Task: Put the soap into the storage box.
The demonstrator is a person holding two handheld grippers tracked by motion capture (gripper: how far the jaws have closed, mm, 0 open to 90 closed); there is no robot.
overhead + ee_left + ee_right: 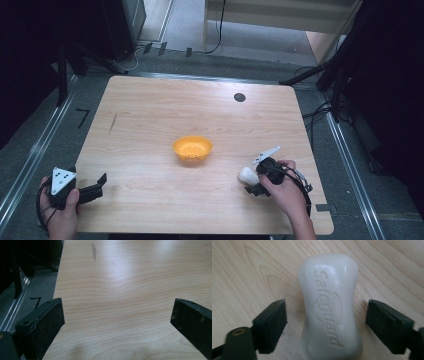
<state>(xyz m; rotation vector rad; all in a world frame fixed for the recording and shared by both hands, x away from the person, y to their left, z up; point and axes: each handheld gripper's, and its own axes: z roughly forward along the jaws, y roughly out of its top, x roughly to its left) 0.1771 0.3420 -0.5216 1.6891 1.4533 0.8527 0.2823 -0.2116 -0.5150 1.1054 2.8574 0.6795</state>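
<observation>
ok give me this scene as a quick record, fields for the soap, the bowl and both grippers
soap: white bar stamped Safeguard, lying flat on the table
right gripper: fingers either side of the soap, gaps on both sides, not pressing it
left gripper: open over bare wood at the table's near left corner, nothing between the fingers
bowl: orange, empty, mid-table, apart from both grippers
likely next: right gripper closes on the soap, perhaps to carry it to the bowl

Between the right hand-held gripper's (325,325) matt black rubbery pads lies a smooth, waxy white soap bar (329,310) with embossed lettering; beneath it the counter (249,270) is pale wood-grain laminate, faintly sheened; beyond, a glossy orange plastic bowl (192,148)
</observation>
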